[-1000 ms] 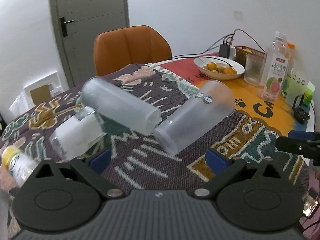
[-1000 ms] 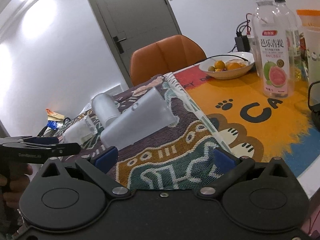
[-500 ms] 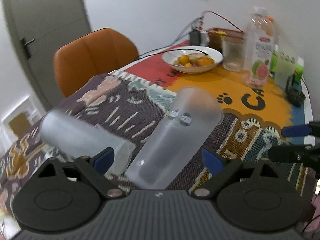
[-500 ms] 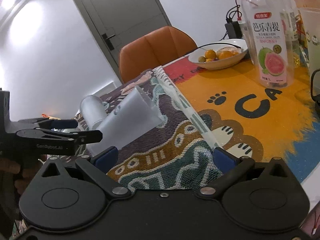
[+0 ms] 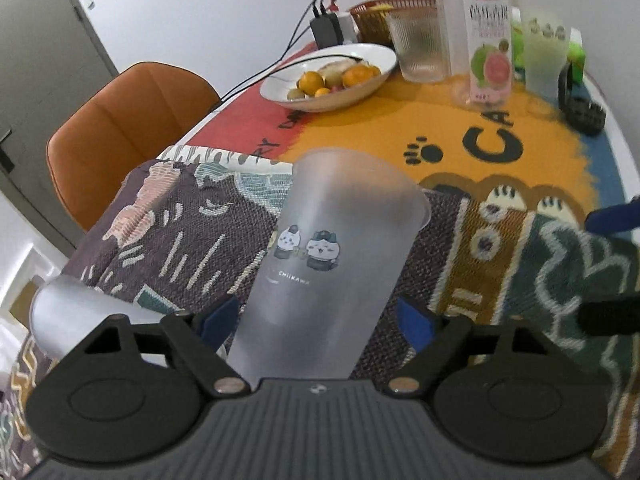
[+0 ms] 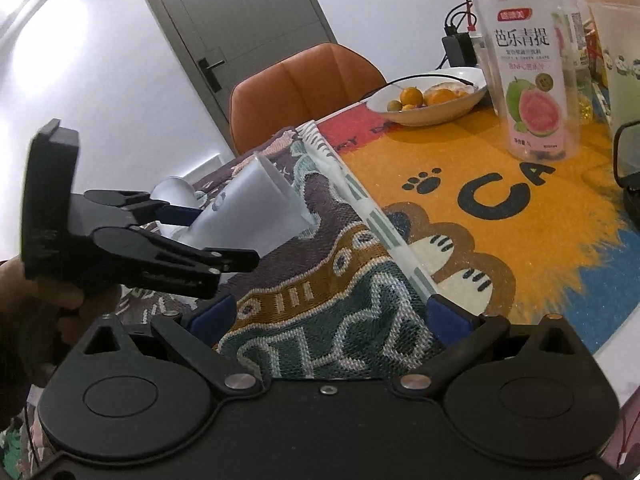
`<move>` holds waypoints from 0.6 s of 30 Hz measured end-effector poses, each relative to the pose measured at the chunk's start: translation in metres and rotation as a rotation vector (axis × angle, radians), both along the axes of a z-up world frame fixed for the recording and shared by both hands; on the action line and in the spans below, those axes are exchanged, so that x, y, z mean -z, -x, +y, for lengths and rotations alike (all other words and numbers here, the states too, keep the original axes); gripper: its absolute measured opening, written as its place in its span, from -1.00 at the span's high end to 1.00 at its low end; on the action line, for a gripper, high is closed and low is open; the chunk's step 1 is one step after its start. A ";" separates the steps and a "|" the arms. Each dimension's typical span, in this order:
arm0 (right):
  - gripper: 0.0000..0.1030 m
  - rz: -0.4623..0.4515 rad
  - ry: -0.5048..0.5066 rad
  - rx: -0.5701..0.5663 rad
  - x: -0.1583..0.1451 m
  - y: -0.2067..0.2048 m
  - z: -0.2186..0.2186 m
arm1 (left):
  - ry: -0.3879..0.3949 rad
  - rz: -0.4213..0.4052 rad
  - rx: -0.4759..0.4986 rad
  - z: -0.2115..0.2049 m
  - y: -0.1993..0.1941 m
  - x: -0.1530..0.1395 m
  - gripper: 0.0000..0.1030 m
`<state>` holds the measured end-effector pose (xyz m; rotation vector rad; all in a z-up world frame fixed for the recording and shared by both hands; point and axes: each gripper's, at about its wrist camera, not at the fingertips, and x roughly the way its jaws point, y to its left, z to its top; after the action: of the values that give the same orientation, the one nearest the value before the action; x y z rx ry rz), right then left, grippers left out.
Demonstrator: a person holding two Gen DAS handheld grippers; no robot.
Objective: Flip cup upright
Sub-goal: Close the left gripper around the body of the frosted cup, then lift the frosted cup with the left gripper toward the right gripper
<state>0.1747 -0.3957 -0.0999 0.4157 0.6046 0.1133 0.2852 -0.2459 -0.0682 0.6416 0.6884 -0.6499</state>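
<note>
A frosted plastic cup (image 5: 332,260) with small cartoon figures lies on its side on the patterned cloth, its mouth pointing away from me. My left gripper (image 5: 316,322) is open, with the cup's base end between its blue-padded fingers (image 5: 218,316); the pads look apart from the cup. In the right wrist view the same cup (image 6: 256,208) lies between the left gripper's fingers. My right gripper (image 6: 334,314) is open and empty, above the cloth to the right of the cup.
A second frosted cup (image 5: 80,316) lies on its side at the left. A bowl of fruit (image 5: 332,76), a ribbed glass (image 5: 418,48), a guava drink bottle (image 5: 486,40) and another cup (image 5: 546,56) stand at the back. An orange chair (image 5: 120,136) stands behind the table.
My left gripper has moved forward and right, so the printed cup's base now lies between its fingers. The other lying cups have slid off to the left of view. The right gripper has barely moved.
</note>
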 end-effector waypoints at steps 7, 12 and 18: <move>-1.00 0.006 -0.014 0.019 0.002 0.001 -0.005 | -0.053 -0.015 0.034 -0.005 -0.003 0.008 -0.42; -1.00 0.002 -0.018 0.021 0.001 0.002 -0.006 | -0.040 -0.014 0.016 0.002 -0.002 0.002 -0.29; -1.00 0.000 -0.017 0.010 -0.001 0.007 -0.002 | -0.016 -0.035 0.014 0.014 0.016 -0.011 -0.28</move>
<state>0.1674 -0.3978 -0.0993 0.4351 0.6016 0.1086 0.2689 -0.2322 -0.0575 0.6717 0.6574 -0.6453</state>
